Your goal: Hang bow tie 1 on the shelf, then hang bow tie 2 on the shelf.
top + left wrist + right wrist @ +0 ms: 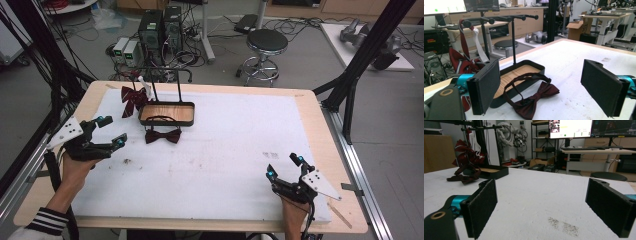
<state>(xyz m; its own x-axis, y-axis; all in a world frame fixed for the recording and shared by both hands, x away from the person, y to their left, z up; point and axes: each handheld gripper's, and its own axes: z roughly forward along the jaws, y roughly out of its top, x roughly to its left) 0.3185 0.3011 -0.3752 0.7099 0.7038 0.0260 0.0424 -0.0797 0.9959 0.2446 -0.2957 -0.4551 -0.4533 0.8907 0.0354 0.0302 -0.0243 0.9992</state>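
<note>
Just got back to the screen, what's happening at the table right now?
A person holds a tool in each hand over a white-covered table. The left tool is open and points at a dark red bow tie lying on the table, partly against the front of a small rack's tray. Another dark red tie hangs from the rack's bar. The right tool is open too, near the table's front right, far from both ties. Neither tool holds anything.

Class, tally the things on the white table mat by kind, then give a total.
Bow ties: 2, one lying flat, one hanging on the rack
Rack with tray: 1
Claws: 2, left, right
Total: 5
</note>
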